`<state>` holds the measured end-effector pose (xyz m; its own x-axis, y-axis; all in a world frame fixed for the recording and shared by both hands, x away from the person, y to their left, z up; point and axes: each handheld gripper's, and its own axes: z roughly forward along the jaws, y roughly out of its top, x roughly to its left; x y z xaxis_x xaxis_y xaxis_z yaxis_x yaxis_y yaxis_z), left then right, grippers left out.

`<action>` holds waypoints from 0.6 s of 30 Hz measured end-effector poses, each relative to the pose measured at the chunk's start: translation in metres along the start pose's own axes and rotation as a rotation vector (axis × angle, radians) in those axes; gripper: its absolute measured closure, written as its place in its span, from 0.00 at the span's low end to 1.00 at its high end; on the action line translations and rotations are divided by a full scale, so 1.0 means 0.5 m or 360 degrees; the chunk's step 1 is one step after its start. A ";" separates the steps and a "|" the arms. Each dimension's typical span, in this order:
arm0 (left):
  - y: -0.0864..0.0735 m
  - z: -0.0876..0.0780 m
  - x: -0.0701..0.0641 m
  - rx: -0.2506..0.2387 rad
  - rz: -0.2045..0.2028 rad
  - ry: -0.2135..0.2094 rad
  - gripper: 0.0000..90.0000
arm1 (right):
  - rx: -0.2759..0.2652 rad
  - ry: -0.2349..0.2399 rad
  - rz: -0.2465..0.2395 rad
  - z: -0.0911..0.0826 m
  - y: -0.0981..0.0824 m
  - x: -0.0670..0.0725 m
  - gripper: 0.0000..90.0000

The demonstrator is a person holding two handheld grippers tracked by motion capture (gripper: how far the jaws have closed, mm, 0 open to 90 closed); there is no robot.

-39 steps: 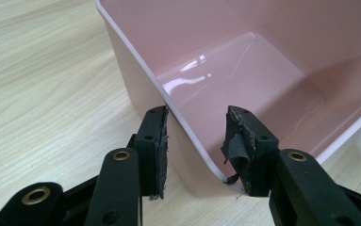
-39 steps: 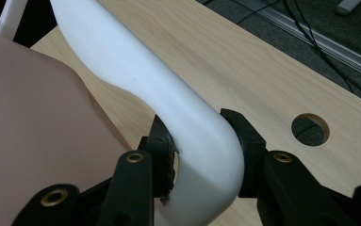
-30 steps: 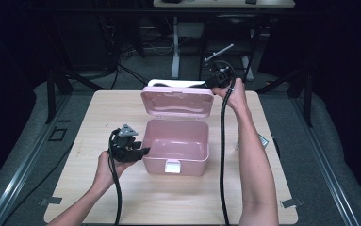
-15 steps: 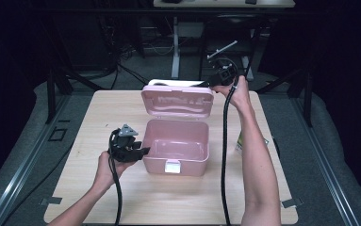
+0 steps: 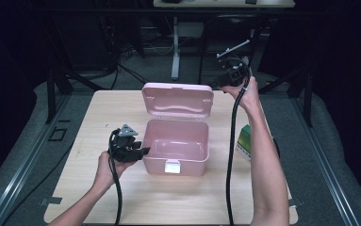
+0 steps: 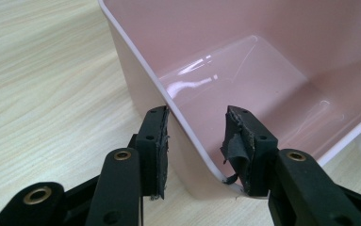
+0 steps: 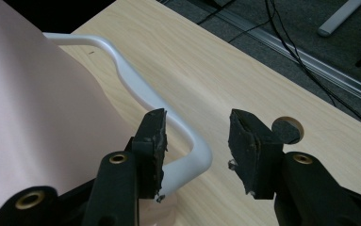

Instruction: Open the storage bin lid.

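Note:
A pink plastic box (image 5: 176, 150) stands open in the middle of the table, its lid (image 5: 177, 100) tipped up behind it. My left gripper (image 5: 143, 151) straddles the box's left wall (image 6: 140, 89). One jaw is outside and one inside, with a gap beside the wall, so the left gripper (image 6: 194, 141) is open. My right gripper (image 5: 216, 84) hovers at the lid's back right corner. Its jaws have just been opening. In the right gripper view the lid's white handle (image 7: 135, 84) runs beneath the right gripper (image 7: 197, 141), unpressed, beside the pink lid (image 7: 27, 117).
The box sits on a light wooden table (image 5: 98, 117) and has a white latch (image 5: 172, 167) on its front. A green and white carton (image 5: 245, 141) lies right of the box, partly behind the right forearm. A round hole (image 7: 287, 129) is cut in the tabletop near the back edge.
The right hand has lifted up and back, away from the lid's corner. The left hand and the box have stayed put.

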<state>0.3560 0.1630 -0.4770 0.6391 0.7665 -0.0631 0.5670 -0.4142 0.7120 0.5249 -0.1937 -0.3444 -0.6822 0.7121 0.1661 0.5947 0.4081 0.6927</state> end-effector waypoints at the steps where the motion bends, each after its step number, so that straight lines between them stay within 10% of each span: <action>1: 0.000 0.000 0.000 0.0000 -0.0001 0.0000 0.67 | 0.0003 -0.0001 0.0000 -0.002 -0.002 0.000 0.62; 18: 0.000 0.000 0.000 -0.0002 -0.0001 0.0000 0.67 | 0.0006 0.0008 -0.0046 -0.023 -0.063 -0.005 0.58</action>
<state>0.3561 0.1630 -0.4773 0.6388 0.7667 -0.0638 0.5668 -0.4130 0.7129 0.5031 -0.2150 -0.3585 -0.7014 0.6968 0.1497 0.5763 0.4309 0.6944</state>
